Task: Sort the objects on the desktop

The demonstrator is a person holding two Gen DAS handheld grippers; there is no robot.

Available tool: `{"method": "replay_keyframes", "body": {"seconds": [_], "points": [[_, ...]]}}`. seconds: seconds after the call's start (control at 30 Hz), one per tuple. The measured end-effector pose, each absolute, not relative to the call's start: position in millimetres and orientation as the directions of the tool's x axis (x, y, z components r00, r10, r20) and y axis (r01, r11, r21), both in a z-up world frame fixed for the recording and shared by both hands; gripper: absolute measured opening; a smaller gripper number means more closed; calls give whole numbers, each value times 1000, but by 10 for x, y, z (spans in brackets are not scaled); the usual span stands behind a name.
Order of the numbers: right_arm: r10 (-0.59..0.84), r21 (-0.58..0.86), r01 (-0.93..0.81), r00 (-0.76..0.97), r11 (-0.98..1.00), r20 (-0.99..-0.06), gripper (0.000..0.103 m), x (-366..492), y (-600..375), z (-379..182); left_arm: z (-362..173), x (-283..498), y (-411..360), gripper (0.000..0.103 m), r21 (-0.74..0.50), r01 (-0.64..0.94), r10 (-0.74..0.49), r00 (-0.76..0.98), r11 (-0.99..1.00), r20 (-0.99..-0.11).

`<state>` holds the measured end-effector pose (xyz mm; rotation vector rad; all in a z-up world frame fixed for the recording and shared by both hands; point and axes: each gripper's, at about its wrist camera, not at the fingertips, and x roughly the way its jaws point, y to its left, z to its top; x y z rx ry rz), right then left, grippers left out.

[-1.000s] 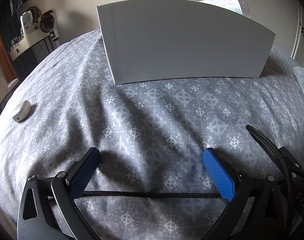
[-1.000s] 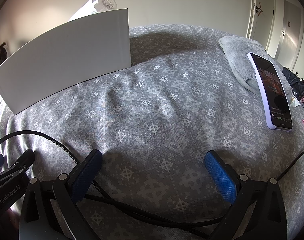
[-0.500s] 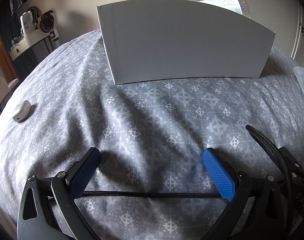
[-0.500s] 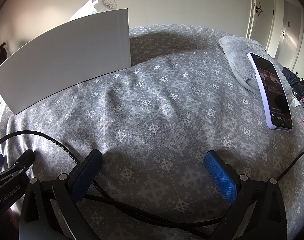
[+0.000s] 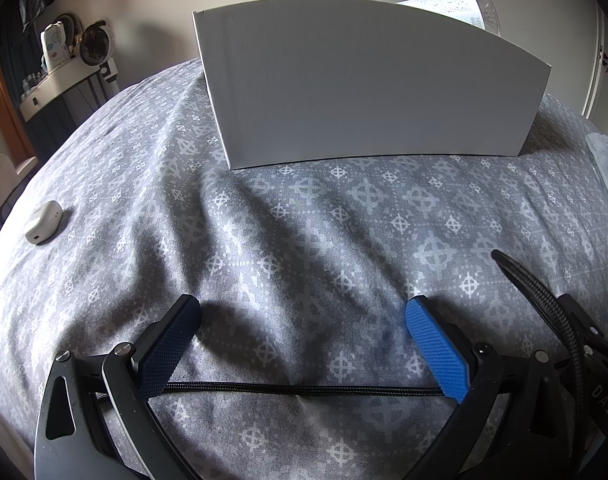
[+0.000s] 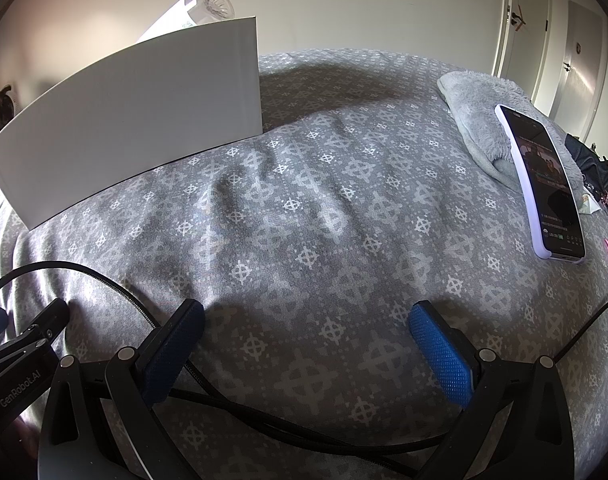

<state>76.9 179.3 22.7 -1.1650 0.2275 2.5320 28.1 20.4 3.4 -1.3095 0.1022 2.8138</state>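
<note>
On the far half of a grey patterned bedspread (image 5: 304,240), a white box (image 5: 368,84) standing upright, broad face toward both cameras, long axis running left to right across the left wrist view. Behind its top edge, a clear tube with a printed sheet rolled inside (image 6: 199,10), leaning up and away, closed round end highest. Off to the right, a phone (image 6: 544,180) in a pale case, screen up and lit, long axis running from near to far, far end propped on a fluffy grey towel (image 6: 480,120), near end down on the bedspread. Far to the left, well apart from the box, a small white rounded case (image 5: 43,222), lying flat, port end toward the camera.

Left gripper (image 5: 304,332): blue pads spread wide, nothing between them, low over the bedspread; contact with the cloth not clear. A black braided cable (image 5: 304,390) stretched across just behind the pads. Right gripper (image 6: 306,336): likewise spread wide and holding nothing, more black cable looping beneath it. Each tool visible at the edge of the other's view, side by side.

Beyond the bed, a plain pale wall, white doors (image 6: 544,44) to the right, and a shelf (image 5: 59,84) with a small fan and bottles at far left.
</note>
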Motion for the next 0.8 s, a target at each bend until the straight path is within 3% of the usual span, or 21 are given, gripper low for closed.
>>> {"method": "replay_keyframes", "body": {"seconds": [0.8], "points": [[240, 2, -372, -604, -928, -760, 103, 773, 1792, 227, 29, 291, 152, 103, 35, -57, 10, -645, -998, -764]]}}
